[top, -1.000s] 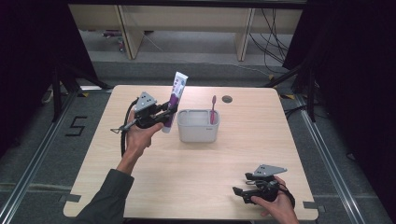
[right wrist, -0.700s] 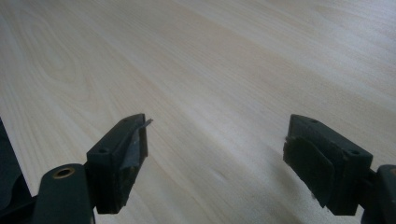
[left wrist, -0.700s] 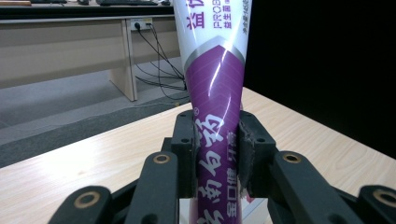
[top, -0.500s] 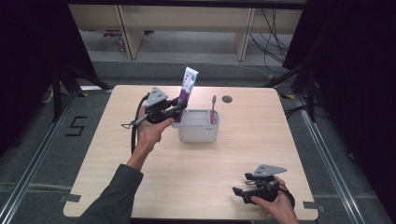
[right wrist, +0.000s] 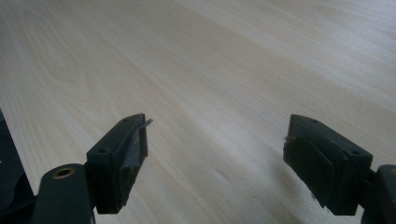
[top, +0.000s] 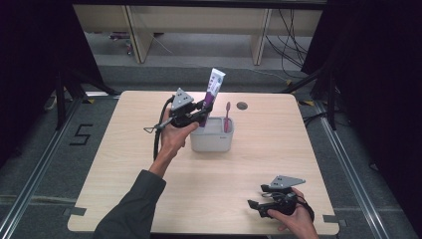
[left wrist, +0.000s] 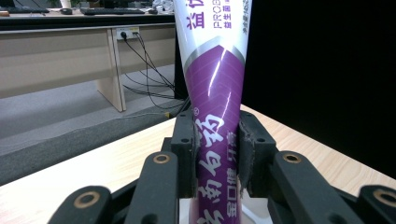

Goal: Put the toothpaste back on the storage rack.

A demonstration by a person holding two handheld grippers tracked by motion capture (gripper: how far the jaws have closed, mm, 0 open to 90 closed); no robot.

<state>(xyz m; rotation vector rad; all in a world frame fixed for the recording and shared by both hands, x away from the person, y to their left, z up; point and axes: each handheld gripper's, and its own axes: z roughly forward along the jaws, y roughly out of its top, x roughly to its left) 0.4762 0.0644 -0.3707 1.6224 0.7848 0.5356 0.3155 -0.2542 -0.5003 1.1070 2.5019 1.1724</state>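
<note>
One white-and-purple plastic toothpaste tube (top: 213,89) is what I have in hand: my left gripper (top: 203,110) is clamped on its purple lower half, and in the left gripper view both black pads press flat against the tube (left wrist: 215,116) from either side. I hold it nearly upright, its flat white end leaning a little to the right in the high view, up in the air just above the left rim of the grey rectangular plastic holder (top: 211,142). I cannot see the tube's bottom end, so I cannot tell whether it reaches inside the holder. A pink toothbrush (top: 227,115) stands upright at the holder's right side, well clear of the tube. The holder sits on the pale wooden bench (top: 149,184), toward its far half. Just beyond it a small round dark grommet (top: 242,105) is set into the bench top. My right gripper (top: 255,205) rests low at the near right corner of the bench, jaws spread wide with nothing but bare wood (right wrist: 210,93) between them.
</note>
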